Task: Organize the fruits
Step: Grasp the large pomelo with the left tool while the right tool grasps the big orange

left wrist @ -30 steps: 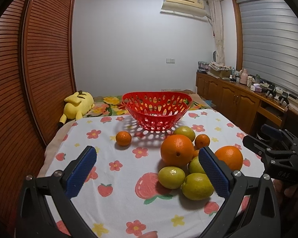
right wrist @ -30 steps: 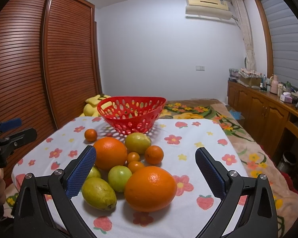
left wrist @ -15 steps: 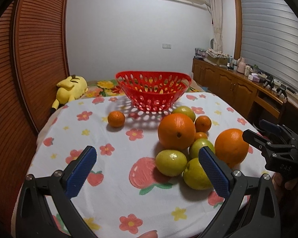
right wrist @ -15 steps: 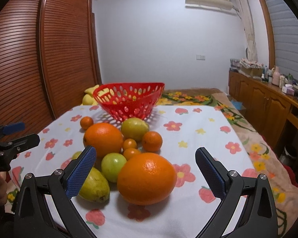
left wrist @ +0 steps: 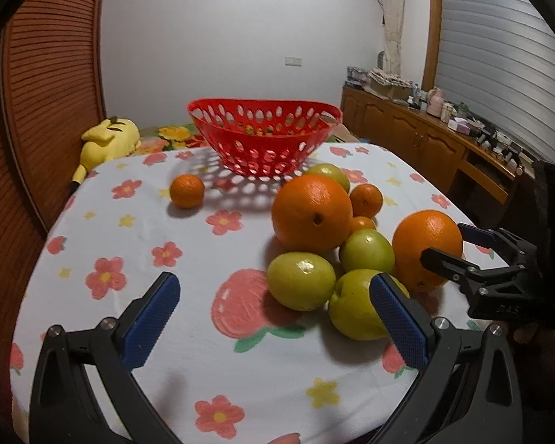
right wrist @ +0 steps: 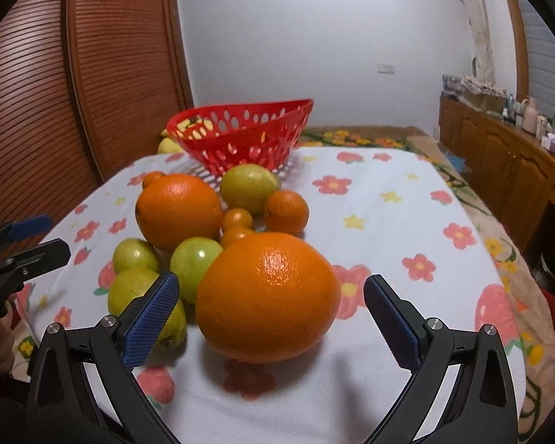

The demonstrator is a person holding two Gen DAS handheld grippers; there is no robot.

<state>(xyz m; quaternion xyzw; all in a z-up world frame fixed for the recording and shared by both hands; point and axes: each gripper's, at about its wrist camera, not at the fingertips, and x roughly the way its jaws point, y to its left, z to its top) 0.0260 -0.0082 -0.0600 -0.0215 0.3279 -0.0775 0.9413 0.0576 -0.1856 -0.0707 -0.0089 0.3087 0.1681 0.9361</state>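
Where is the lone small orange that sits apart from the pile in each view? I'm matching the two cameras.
Left wrist: lone small orange, left of centre, alone on the cloth.
Right wrist: only its top peeks above a big orange, left of centre.
Shared landmark: red basket just behind it.

Left gripper [left wrist: 273,316] held low, jaws spread wide, nothing between its blue pads [left wrist: 150,320], right gripper [right wrist: 272,314] likewise wide apart, both pointing forward, roughly level
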